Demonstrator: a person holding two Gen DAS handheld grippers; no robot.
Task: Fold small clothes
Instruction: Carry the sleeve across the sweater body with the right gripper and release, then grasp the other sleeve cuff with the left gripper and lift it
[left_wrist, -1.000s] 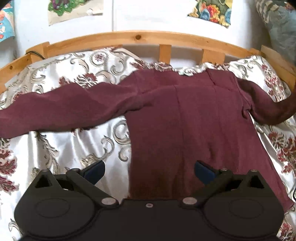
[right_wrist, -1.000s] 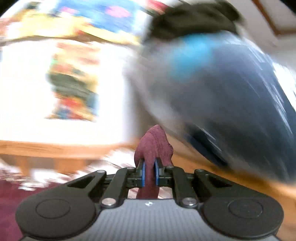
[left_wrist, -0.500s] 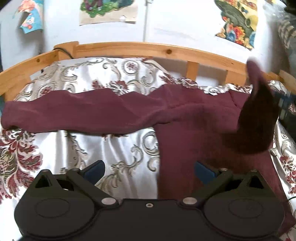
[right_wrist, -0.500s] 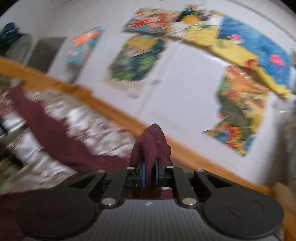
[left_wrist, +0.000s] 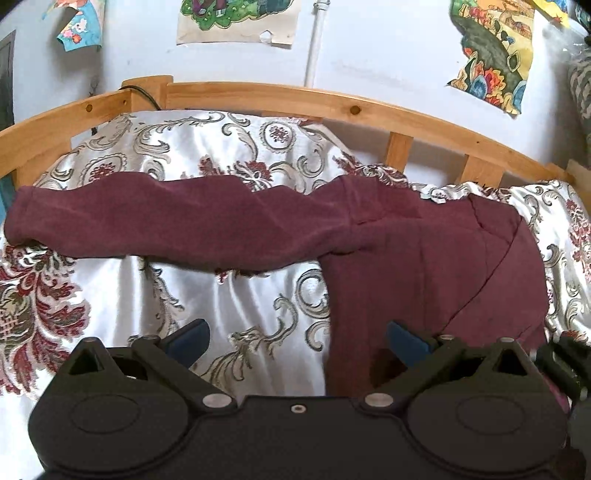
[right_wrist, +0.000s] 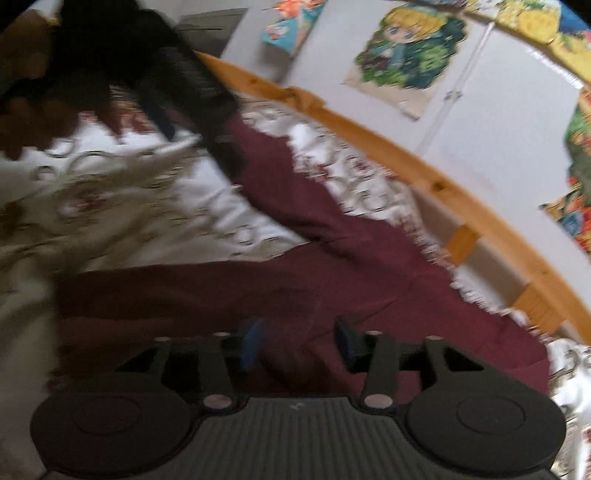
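Note:
A maroon long-sleeved top (left_wrist: 424, 258) lies flat on the patterned satin bedcover (left_wrist: 221, 295). Its left sleeve (left_wrist: 166, 221) stretches out to the left. Its right sleeve is folded in over the body. My left gripper (left_wrist: 295, 341) is open and empty, hovering over the top's lower left edge. My right gripper (right_wrist: 297, 343) is open just above the maroon top (right_wrist: 332, 288), with cloth lying under the gap; the view is blurred. The left gripper shows dark at the upper left of the right wrist view (right_wrist: 177, 92).
A wooden bed rail (left_wrist: 332, 99) curves along the far side, with a white wall and colourful posters (left_wrist: 236, 18) behind. A black cable (left_wrist: 144, 96) hangs over the rail's left corner. The right gripper's edge (left_wrist: 565, 365) shows at the lower right.
My right gripper carried the right sleeve across over the body, laid it down and opened. My left gripper shifted left, staying open.

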